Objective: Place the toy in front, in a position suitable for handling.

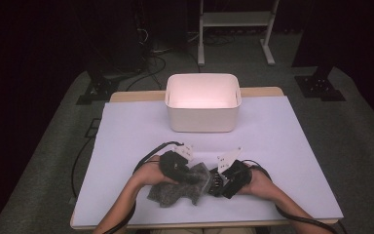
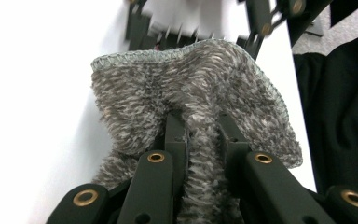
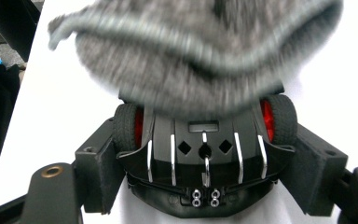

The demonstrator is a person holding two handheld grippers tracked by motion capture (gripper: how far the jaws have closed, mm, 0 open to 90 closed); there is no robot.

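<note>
left gripper (image 1: 189, 176): jaws clamped on fuzzy grey knitted cloth (image 1: 182, 187), near table edge
cloth: draped over black toy car with red-hubbed wheels (image 3: 205, 158)
right gripper (image 1: 216, 184): jaws clamped on the car's sides
white plastic bin (image 1: 202, 103): far side, well apart

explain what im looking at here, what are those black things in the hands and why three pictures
A person sits at a table covered with a white sheet and holds a hand-operated black gripper in each hand, each with two jaws. The high view looks down from above. The other two pictures come from small cameras riding on the grippers, looking along their jaws.

The left gripper is shut on a fuzzy grey cloth, pinching a fold of it. The right gripper grips a small toy car by its sides; it is seen from underneath, with black tyres and red wheel hubs. The cloth lies against the car, perhaps wiping or wrapping it; the blur hides how.

Farther back stands a white bin.
</note>
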